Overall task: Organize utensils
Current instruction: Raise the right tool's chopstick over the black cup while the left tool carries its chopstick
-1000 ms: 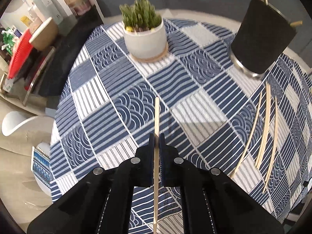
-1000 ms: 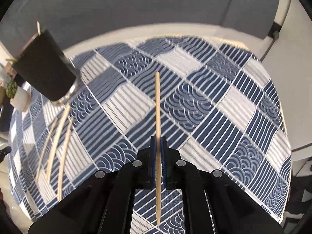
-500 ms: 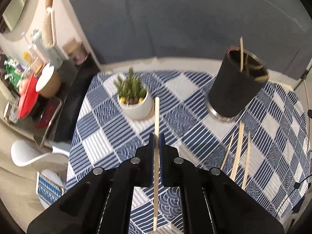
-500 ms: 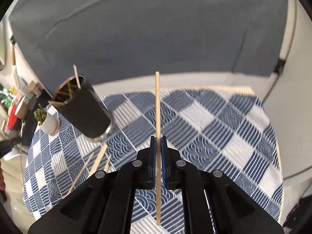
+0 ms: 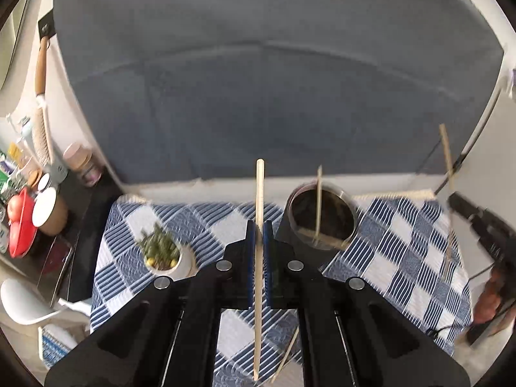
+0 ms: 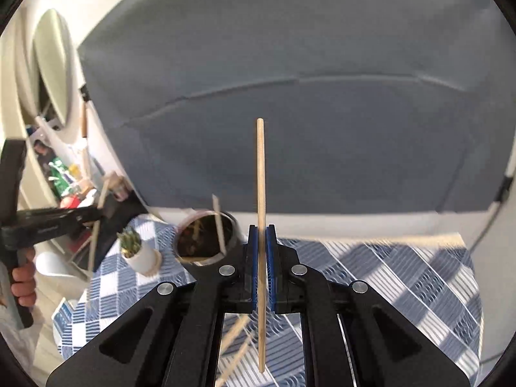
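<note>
My left gripper point(image 5: 259, 225) is shut on a wooden chopstick point(image 5: 259, 193) that sticks up past its fingers, high above the table. Just right of it and below stands the black utensil cup point(image 5: 322, 219), open mouth up, with several chopsticks inside. My right gripper point(image 6: 261, 230) is shut on another chopstick point(image 6: 260, 174); the cup point(image 6: 206, 237) lies to its left and below. Each view catches the other gripper: the right gripper point(image 5: 451, 193) with its chopstick point(image 5: 446, 151), the left gripper point(image 6: 98, 211) with a person's hand point(image 6: 24, 280).
A potted succulent point(image 5: 159, 253) stands left of the cup on the blue-and-white checked tablecloth point(image 5: 403, 258). Loose chopsticks point(image 6: 235, 338) lie on the cloth under the grippers. A grey sofa point(image 5: 274, 96) rises behind the table. A cluttered shelf point(image 5: 29, 213) lies at the left.
Both grippers have risen well above the table with their chopsticks and tilted up. The cup's open mouth now shows from above, and each gripper has come into the other's view.
</note>
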Demonstrator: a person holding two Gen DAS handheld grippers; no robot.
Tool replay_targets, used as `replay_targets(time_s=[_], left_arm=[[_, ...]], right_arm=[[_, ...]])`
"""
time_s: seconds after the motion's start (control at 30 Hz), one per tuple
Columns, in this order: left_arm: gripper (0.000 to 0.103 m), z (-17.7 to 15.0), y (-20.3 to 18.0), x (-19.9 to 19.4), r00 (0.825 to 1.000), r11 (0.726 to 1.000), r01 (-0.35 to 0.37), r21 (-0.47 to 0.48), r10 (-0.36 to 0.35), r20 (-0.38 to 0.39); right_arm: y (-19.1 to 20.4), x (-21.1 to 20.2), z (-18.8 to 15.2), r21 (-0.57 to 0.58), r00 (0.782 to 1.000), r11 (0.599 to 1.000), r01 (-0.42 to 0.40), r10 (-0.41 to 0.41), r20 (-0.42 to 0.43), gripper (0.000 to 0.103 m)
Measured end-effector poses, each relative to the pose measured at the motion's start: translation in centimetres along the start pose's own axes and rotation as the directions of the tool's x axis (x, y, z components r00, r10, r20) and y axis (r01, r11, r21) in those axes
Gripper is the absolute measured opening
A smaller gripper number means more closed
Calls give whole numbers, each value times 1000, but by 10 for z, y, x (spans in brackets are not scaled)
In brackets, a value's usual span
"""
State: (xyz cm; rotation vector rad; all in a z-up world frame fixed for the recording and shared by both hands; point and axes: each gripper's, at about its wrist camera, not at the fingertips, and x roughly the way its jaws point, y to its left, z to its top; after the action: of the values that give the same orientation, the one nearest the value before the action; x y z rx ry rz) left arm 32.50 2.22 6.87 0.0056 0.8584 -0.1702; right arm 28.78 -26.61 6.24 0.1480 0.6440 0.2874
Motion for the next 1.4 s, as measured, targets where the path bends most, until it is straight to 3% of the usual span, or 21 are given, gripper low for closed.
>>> replay_targets(time_s=[0.23,0.4,0.63,0.87,1.03,1.4], left_arm=[[5,26,-17,-7,991,997,83,2,-83,104],[5,39,-27,-21,971,988,153,18,-154,185],[5,55,-36,-15,945,975,219,46,-223,238],[5,66,-38,11,930,961,274,48,-277,240],[5,67,-37,27,909,949,309,58,-313,275],[5,52,-36,84,916,944,323,67,-330,228]], right_arm=[[21,10,23,-13,993,996,-89,90,79,5],[28,18,34,-17,982,989,-147,148,114,5],[41,32,42,-63,966,975,-214,220,132,5],[49,62,49,-65,955,965,-254,261,145,5],[46,81,49,-55,950,962,-267,273,151,5],[39,143,26,17,963,966,-258,256,87,5]])
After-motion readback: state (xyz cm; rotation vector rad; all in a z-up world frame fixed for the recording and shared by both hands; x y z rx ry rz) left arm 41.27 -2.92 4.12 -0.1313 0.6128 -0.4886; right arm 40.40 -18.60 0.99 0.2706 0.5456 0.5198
